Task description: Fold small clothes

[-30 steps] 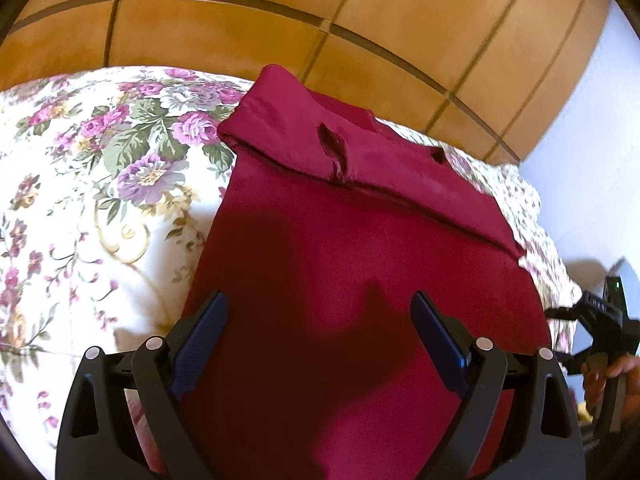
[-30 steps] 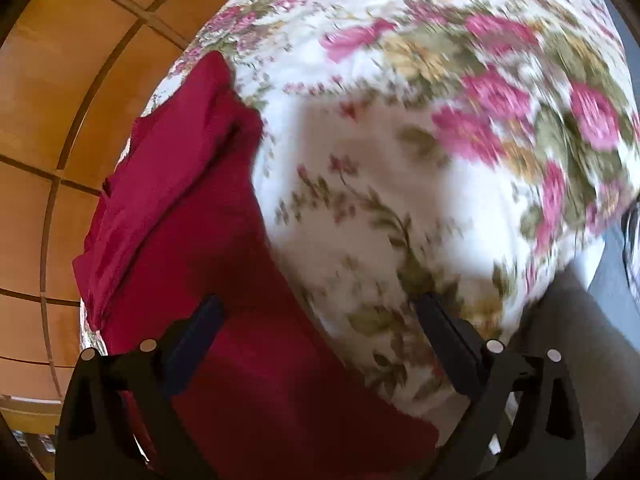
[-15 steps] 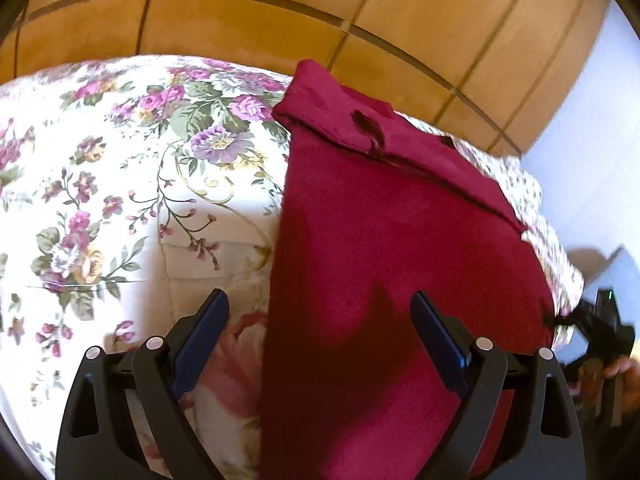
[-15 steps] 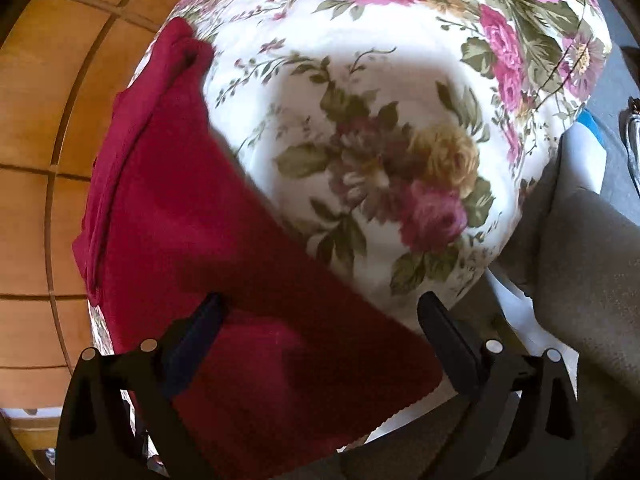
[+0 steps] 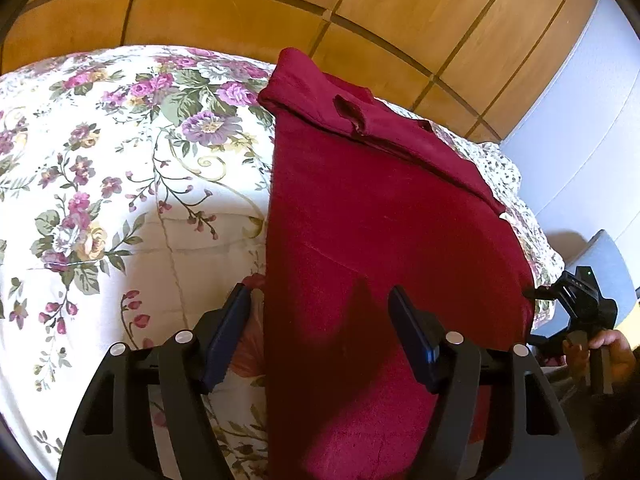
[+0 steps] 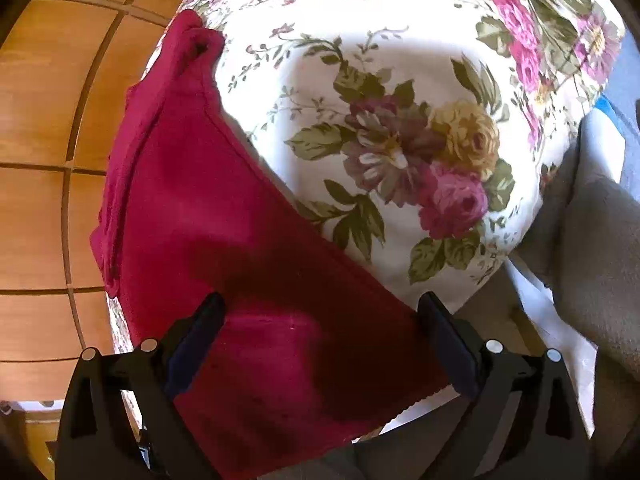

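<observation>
Both claws reaching for the near hem of the red garment (image 5: pixel 384 220).
Left gripper (image 5: pixel 320 300) has just been narrowing astride its edge, unpinched; right gripper (image 6: pixel 320 312) gapes wide, empty; next, pinch both corners.

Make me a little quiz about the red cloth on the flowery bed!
1. True or false: the red cloth lies on a flowery bedspread.
2. The left gripper straddles which part of the cloth? A) its side edge B) its far fold C) nothing
3. Fill in: the wall behind the bed is made of ____ panels.

Key: 1 true; 2 A; 3 wooden.
</observation>
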Demonstrator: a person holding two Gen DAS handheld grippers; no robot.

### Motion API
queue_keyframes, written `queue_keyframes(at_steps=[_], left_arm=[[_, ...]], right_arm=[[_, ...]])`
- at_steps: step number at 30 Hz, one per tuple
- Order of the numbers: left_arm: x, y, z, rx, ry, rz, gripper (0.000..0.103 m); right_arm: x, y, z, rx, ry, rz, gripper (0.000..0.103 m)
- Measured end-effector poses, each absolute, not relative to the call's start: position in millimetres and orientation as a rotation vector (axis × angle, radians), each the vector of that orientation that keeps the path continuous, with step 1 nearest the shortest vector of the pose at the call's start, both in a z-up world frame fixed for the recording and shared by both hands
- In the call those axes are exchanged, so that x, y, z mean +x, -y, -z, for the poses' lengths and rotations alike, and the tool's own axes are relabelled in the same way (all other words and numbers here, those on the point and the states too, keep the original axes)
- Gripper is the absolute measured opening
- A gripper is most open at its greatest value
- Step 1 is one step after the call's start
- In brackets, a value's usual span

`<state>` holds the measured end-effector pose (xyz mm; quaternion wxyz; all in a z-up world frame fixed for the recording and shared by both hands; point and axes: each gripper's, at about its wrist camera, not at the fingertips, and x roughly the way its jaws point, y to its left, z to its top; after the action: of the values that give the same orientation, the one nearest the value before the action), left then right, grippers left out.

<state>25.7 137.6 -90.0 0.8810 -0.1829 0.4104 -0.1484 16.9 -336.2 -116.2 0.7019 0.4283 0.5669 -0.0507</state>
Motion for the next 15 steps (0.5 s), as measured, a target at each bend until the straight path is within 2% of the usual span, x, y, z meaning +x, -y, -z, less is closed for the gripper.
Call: queue_keyframes(at_steps=[10,12,14,15], left_arm=[[23,-143,91,-0.405,-0.868,0.344,0.07],[24,-141,91,-0.409,-0.877,0.354,0.065],[24,-138,91,-0.395,-0.887,0.365,0.055],[23,-135,92,-0.386,-0.896,0.374,0.055]], right_arm=[[19,336,117,0.929,-1.293,0.074,0.09],[17,334,116,0.919,-1.296,0.065,0.088],[15,329,116,0.903,-1.304,0.057,0.081],[14,325,116,0.885,-1.312,0.046,0.079]])
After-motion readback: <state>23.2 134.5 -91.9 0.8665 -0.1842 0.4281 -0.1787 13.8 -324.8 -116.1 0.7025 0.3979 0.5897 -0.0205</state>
